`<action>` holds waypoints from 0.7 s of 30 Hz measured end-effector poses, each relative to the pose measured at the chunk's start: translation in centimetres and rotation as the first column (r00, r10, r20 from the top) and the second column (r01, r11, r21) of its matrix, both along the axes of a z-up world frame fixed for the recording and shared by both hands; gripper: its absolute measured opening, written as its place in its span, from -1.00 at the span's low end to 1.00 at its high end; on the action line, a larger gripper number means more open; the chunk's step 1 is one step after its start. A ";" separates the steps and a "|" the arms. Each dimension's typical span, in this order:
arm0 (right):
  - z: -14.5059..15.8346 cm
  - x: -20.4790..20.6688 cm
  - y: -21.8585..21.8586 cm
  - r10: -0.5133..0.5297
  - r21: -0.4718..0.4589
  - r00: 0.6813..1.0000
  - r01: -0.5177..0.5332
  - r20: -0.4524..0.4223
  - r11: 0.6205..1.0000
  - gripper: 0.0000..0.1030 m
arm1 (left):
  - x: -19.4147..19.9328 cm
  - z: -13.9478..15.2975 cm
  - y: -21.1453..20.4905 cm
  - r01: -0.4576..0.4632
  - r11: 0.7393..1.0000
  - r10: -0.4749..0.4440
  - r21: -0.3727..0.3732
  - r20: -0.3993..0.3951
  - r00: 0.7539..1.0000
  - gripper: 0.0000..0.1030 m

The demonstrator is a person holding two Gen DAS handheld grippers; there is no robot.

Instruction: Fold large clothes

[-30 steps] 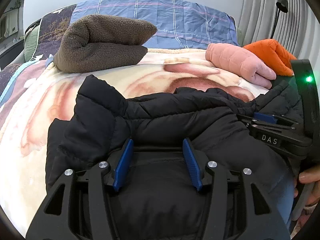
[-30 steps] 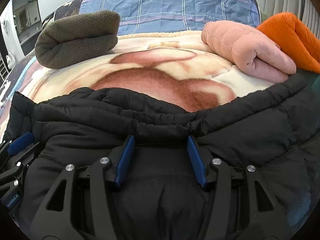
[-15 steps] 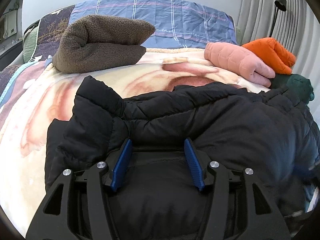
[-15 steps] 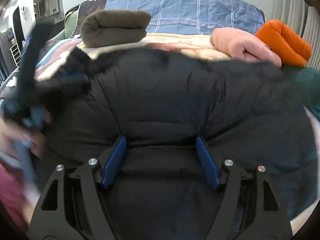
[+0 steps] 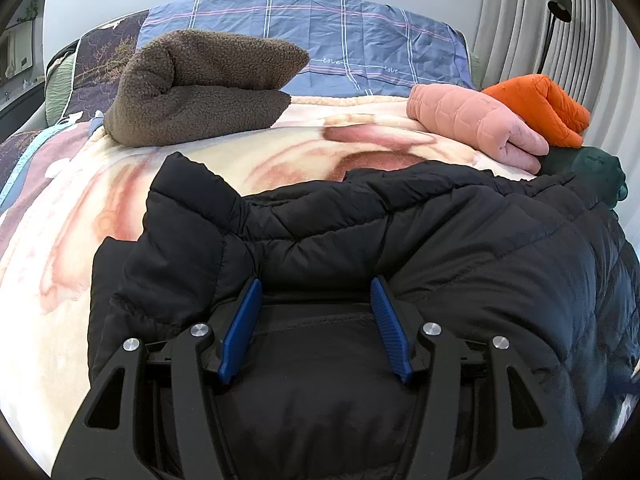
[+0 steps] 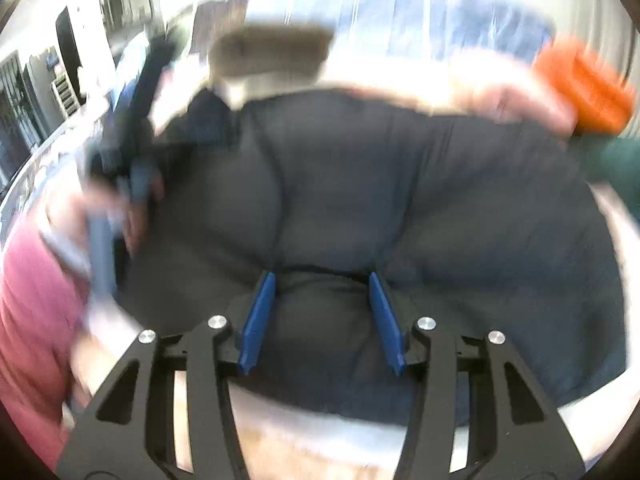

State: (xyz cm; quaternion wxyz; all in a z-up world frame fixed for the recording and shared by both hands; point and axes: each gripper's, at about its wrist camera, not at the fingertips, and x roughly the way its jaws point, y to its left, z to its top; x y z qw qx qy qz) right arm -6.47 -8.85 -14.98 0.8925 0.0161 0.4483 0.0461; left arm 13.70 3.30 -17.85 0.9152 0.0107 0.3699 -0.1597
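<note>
My left gripper (image 5: 316, 312) has its blue fingers (image 5: 240, 330) spread, with a fold of the black puffer jacket (image 5: 440, 248) bunched between them; fabric fills the gap, but whether the pads actually pinch it I cannot tell. My right gripper (image 6: 322, 312) looks the same: blue fingers (image 6: 258, 320) apart, jacket (image 6: 360, 184) cloth bulging between them, grip unclear because the view is badly motion-blurred. The jacket lies crumpled across the near part of the bed, one quilted corner sticking up to the left of my left fingers.

The surface is a cream and reddish-brown patterned blanket (image 5: 80, 220). At the far side sit a folded brown fleece (image 5: 200, 84), a folded pink quilted garment (image 5: 476, 124), an orange one (image 5: 540, 108) touching it, and a dark green item (image 5: 596, 172) just beside the jacket's right edge. Behind them a blue plaid pillow (image 5: 340, 48), a pale wall, white curtains (image 5: 520, 20) and a black lamp (image 5: 560, 0) at right. In the right wrist view my left gripper (image 6: 132, 120) and hand (image 6: 92, 200) show as a smear at left, with a pink sleeve (image 6: 32, 320) below.

Against half a second ago: the left view is nearly unchanged. The right view has swung higher and blurred more, and the jacket now shows a pale strip of blanket under its near edge.
</note>
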 end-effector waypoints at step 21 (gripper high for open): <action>1.5 -3.8 0.1 -0.001 0.027 0.999 0.000 0.051 1.000 0.08 | -0.2 0.1 0.4 0.008 0.999 -0.008 -0.031 -0.006 1.000 0.23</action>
